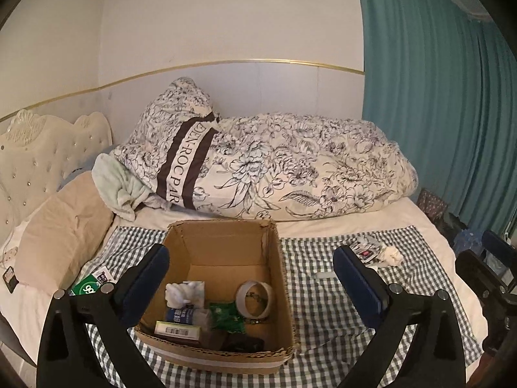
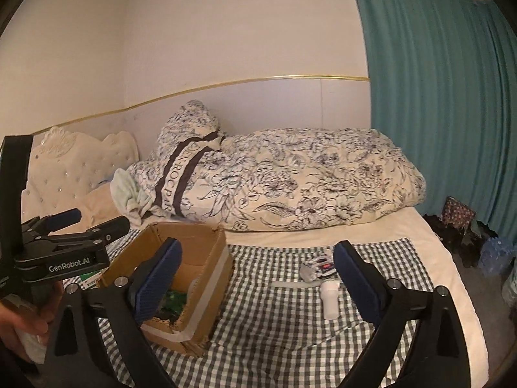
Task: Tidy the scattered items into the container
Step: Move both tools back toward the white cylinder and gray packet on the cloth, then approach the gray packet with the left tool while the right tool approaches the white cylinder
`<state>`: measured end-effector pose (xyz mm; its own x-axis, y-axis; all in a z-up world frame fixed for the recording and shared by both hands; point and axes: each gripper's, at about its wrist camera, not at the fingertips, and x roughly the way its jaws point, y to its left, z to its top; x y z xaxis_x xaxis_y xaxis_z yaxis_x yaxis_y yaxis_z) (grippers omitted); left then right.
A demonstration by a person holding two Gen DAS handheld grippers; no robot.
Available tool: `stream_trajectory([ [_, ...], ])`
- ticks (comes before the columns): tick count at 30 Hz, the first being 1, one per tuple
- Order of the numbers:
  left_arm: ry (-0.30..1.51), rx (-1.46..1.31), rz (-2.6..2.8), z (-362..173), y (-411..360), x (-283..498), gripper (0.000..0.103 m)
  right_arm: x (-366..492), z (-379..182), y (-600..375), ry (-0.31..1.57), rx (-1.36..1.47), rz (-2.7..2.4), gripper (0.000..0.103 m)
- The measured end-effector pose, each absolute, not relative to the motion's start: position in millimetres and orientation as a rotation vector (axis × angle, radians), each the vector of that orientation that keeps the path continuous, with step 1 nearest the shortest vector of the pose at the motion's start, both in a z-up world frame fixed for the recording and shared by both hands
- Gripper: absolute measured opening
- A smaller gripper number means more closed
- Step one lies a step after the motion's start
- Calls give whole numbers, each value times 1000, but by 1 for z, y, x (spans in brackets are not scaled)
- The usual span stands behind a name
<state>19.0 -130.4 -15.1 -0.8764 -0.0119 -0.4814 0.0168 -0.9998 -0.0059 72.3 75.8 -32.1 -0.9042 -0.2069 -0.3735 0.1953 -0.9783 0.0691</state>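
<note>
on the bed's checked cloth (image 1: 323,307), the left gripper (image 1: 252,278) gapes wide and empty over the cardboard box (image 1: 281,291) of items near the cloth's left edge, while the right gripper (image 2: 258,274) stands wide, holding nothing, above a white bottle (image 2: 330,300) and packets (image 2: 318,263) towards the cloth's far right corner.

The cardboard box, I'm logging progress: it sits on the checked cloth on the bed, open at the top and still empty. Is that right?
Not empty. The left wrist view shows the cardboard box already holding things, among them a roll of tape and a green packet. The rest holds: it sits open-topped on the checked cloth on the bed.
</note>
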Motion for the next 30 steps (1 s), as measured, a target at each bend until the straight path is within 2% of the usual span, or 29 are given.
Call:
stream_trajectory([
  [2, 14, 767, -3037, -13, -125, 20, 103, 75, -30, 82, -51, 559, -2891, 103],
  [21, -19, 752, -3129, -15, -68, 10, 103, 72, -37, 151, -81, 599, -3005, 103],
  [30, -43, 830, -3153, -37, -43, -12, 103, 53, -60, 162, -1, 690, -3009, 103],
])
